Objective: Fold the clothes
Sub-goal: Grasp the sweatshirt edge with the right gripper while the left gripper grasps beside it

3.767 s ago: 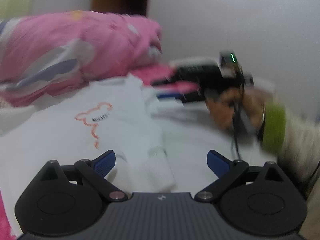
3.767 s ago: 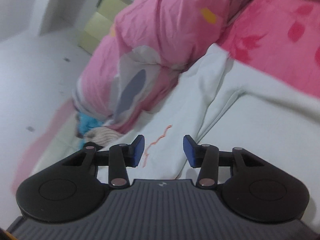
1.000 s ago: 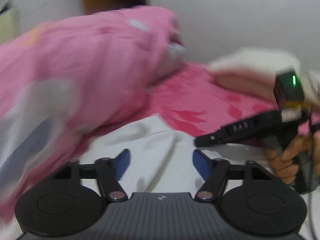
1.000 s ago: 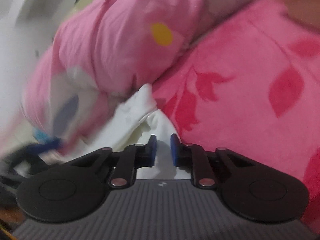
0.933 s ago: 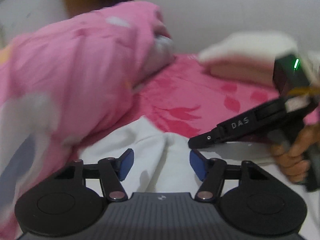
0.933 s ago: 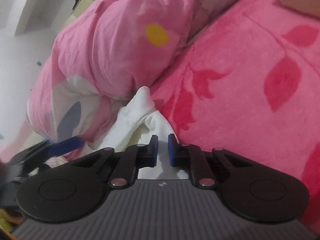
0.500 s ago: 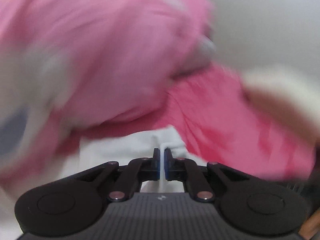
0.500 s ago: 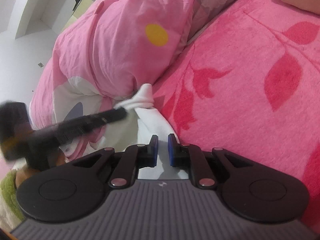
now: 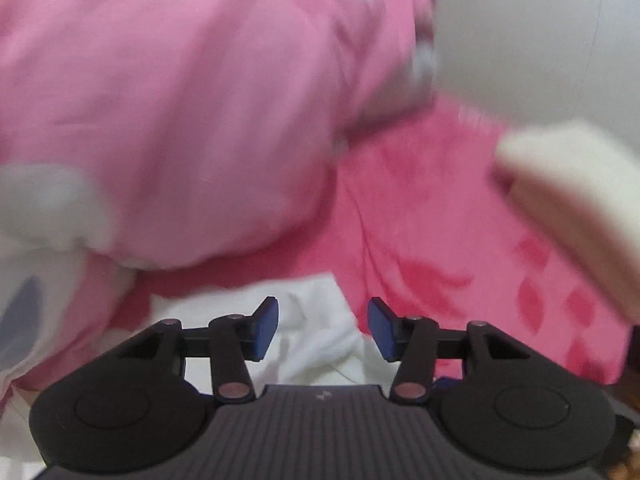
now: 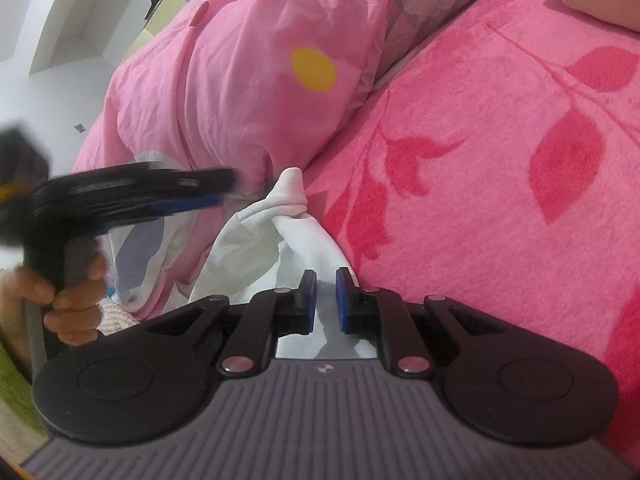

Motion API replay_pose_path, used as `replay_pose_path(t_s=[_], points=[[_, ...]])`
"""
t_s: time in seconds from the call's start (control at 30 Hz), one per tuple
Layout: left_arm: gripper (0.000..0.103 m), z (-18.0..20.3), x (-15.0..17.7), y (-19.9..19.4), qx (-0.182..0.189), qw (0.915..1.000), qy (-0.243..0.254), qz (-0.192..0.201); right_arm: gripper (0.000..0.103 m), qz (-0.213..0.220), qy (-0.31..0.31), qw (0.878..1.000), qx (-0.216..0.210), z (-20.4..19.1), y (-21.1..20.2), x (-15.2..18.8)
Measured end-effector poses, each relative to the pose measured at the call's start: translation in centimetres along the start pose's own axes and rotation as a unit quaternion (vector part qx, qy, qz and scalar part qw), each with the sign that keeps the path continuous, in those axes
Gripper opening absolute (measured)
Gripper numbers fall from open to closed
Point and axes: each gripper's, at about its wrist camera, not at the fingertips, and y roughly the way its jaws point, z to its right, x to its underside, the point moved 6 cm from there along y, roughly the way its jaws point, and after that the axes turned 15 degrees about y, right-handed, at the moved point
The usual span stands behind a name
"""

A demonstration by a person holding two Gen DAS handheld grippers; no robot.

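Pinching a fold of the white garment (image 10: 308, 240), the right gripper (image 10: 325, 297) points slightly downward with its jaws nearly closed on the cloth. The left gripper (image 9: 322, 325), angled steeply down, has just been opening, its jaws parted over the garment's edge, gripping nothing. Beyond lie the red blanket (image 10: 500, 168) and the pink quilt (image 10: 256, 92).

A crumpled white cotton garment (image 10: 256, 248) is lying on a pink plush leaf-patterned blanket (image 10: 500, 208), just right of a bulky pink floral quilt (image 10: 248, 92), which is piled at the blanket's left edge. A fold of the garment is being pinched in the right gripper (image 10: 326, 300). The left gripper (image 9: 322, 328) is being held above the garment's near end, its jaws having just been opening with nothing gripped between them. A pale cushion (image 9: 580, 192) is lying on the blanket at the far right.
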Motion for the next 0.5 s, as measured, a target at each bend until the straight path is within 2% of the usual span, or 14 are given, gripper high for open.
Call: replay_pose_path(t_s=[0.07,0.1,0.13,0.17,0.27,0.33,0.37,0.43,0.47,0.5], points=[[0.045,0.8,-0.7,1.6,-0.027,0.9992,0.026,-0.015,0.008,0.000,0.000,1.000,0.000,0.0,0.0,0.0],[0.027,0.6,-0.8,2.2,-0.030,0.9992,0.016,-0.022,0.008,0.000,0.000,1.000,0.000,0.0,0.0,0.0],[0.014,0.2,-0.6,2.8,-0.026,0.9993,-0.007,-0.028,0.008,0.000,0.000,1.000,-0.001,0.0,0.0,0.0],[0.009,-0.2,-0.5,3.4,-0.022,0.9987,-0.030,-0.033,0.008,0.000,0.001,1.000,-0.002,0.0,0.0,0.0],[0.008,-2.9,1.4,2.8,0.021,0.9916,-0.127,-0.014,0.008,0.000,0.002,1.000,-0.004,-0.1,-0.1,0.0],[0.007,-4.8,3.1,1.7,0.075,0.9760,-0.204,0.013,0.008,-0.001,0.003,1.000,-0.005,-0.1,-0.1,0.0],[0.007,-5.7,4.4,1.3,0.103,0.9637,-0.245,0.022,0.008,-0.001,0.002,1.000,-0.005,-0.1,-0.1,0.1],[0.007,-7.4,7.2,0.5,0.156,0.9310,-0.328,0.036,0.008,-0.001,0.002,1.000,-0.005,-0.1,-0.1,0.1],[0.007,-8.0,8.6,0.4,0.167,0.9193,-0.355,0.036,0.008,-0.002,0.002,1.000,-0.005,-0.2,-0.1,0.1],[0.007,-8.3,10.0,0.5,0.166,0.9160,-0.364,0.029,0.008,-0.002,0.001,1.000,-0.005,-0.2,0.0,0.1]])
